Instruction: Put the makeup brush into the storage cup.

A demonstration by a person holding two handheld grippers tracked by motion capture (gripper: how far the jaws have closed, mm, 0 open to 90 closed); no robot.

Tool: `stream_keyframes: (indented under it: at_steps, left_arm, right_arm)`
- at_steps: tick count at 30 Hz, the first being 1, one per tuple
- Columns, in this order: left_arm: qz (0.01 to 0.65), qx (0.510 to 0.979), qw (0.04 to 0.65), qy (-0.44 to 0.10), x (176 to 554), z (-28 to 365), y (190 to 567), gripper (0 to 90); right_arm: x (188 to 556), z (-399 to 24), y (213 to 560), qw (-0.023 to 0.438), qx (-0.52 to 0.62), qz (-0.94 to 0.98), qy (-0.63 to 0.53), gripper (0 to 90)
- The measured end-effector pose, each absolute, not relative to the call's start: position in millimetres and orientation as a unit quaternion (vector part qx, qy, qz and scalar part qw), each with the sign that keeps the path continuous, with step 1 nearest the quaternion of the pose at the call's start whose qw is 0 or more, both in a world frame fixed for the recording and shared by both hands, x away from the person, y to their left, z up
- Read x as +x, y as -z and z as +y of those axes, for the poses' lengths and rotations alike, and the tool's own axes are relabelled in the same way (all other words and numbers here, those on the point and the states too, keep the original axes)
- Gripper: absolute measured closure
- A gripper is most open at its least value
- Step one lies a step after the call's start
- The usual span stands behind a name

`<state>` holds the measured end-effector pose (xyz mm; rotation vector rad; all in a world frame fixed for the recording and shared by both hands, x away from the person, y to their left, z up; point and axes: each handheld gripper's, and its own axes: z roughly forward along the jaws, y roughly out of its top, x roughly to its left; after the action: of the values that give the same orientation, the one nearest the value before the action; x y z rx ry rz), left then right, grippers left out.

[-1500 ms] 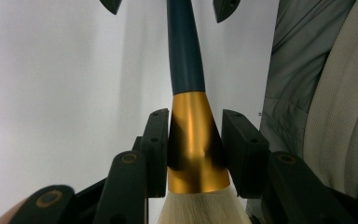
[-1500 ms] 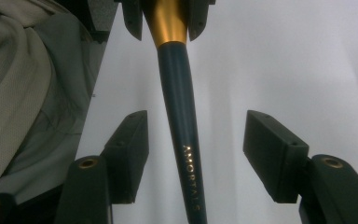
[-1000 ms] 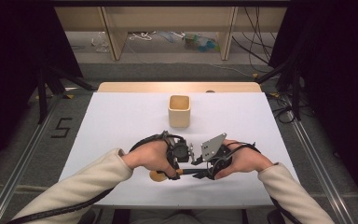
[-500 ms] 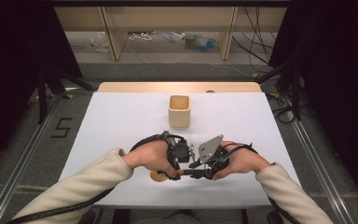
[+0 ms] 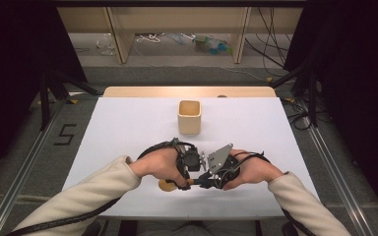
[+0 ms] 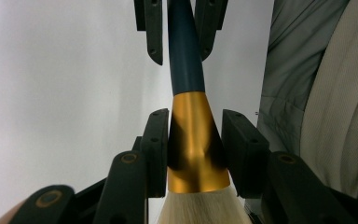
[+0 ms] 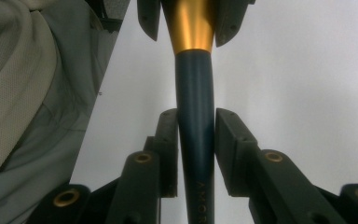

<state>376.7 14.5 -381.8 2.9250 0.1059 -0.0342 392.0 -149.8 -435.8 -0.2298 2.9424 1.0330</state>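
While the brush (image 6: 186, 84) lies level between your hands, near the table's front edge, your left gripper (image 6: 193, 149) clamps its gold ferrule and your right gripper (image 7: 195, 144) brackets the dark handle, contact unclear. The gripper views reveal pale bristles; the high view adds the wooden cup (image 5: 189, 117) beyond.

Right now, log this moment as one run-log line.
left hand-held gripper: jaws around brush gold ferrule | right hand-held gripper: jaws around its dark blue handle | brush: held level above white table | wooden cup: upright, apart
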Motion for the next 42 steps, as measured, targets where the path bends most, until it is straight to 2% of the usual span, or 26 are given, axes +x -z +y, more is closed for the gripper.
stream_keyframes:
  at_steps: [9,38,40,42]
  left_arm:
    - [0.039,0.994,0.102,0.016,376,14,382,63.1]
    - [0.036,0.993,0.111,0.0,379,13,376,62.3]
    - [0.054,0.991,0.121,0.007,378,14,373,60.1]
    - [0.056,0.989,0.139,-0.004,380,15,367,51.8]
  right_arm:
    - [392,-147,438,0.004,-0.082,0.942,-0.327,75.4]
    - [394,-151,436,0.0,-0.052,0.938,-0.343,76.3]
    - [394,-151,436,-0.001,-0.053,0.937,-0.345,76.3]
    - [394,-151,436,-0.002,-0.054,0.938,-0.342,76.3]
